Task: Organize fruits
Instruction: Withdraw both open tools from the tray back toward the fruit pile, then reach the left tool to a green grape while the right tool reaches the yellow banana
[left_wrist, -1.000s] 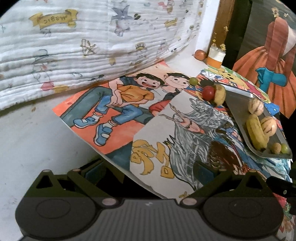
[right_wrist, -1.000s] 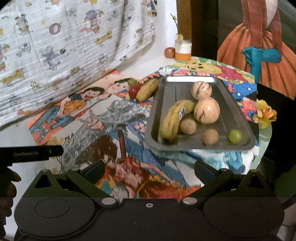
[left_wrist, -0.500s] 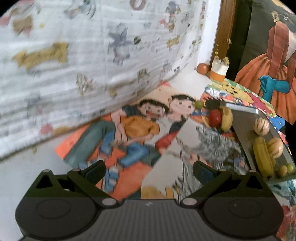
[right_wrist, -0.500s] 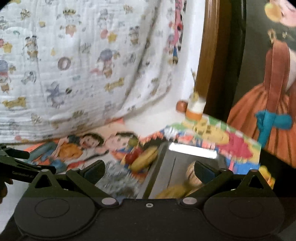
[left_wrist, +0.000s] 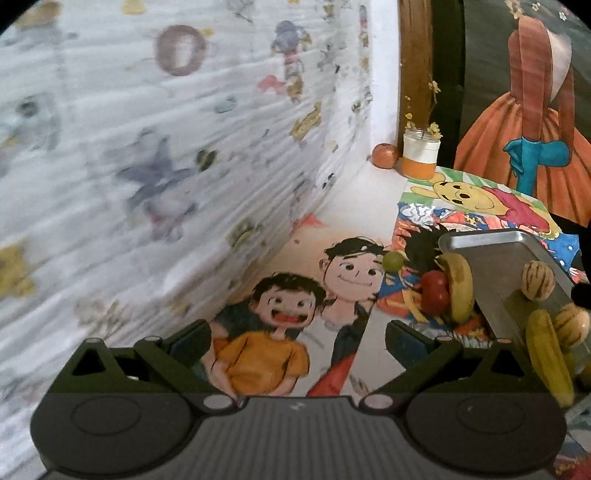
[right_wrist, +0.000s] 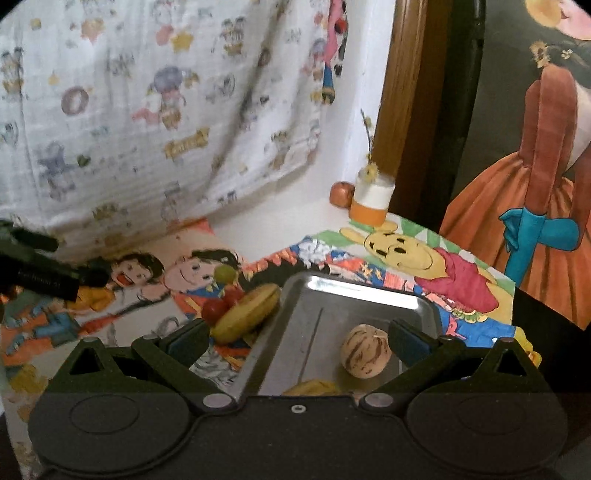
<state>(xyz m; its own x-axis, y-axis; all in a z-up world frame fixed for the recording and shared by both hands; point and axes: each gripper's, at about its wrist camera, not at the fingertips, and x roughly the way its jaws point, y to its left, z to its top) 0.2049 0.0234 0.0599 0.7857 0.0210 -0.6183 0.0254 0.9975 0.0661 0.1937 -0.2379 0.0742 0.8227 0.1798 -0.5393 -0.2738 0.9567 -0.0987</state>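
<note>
A metal tray (right_wrist: 354, 295) (left_wrist: 491, 243) lies on drawing-covered table. In it I see a striped round fruit (right_wrist: 365, 350) (left_wrist: 537, 279), a second striped fruit (left_wrist: 571, 325) and a banana (left_wrist: 548, 354). Left of the tray, on the drawings, lie a loose banana (right_wrist: 246, 312) (left_wrist: 460, 286), a red tomato-like fruit (right_wrist: 216, 308) (left_wrist: 435, 291) and a green grape (right_wrist: 224, 273) (left_wrist: 393, 260). My right gripper (right_wrist: 298, 341) hangs open over the tray's near left part. My left gripper (left_wrist: 298, 341) is open above the cartoon drawing, left of the loose fruit; its body (right_wrist: 40, 271) shows in the right wrist view.
A printed white cloth (left_wrist: 166, 147) hangs along the left and back. A small orange-and-white jar with twigs (left_wrist: 421, 157) (right_wrist: 371, 201) and an orange round fruit (left_wrist: 384, 156) (right_wrist: 341, 194) stand in the back corner. A painted figure in an orange dress (right_wrist: 535, 206) leans at the right.
Both grippers have moved forward toward the back of the table and tilted up. The loose fruit now sits closer to the left gripper; most of the tray has slipped under the right gripper.
</note>
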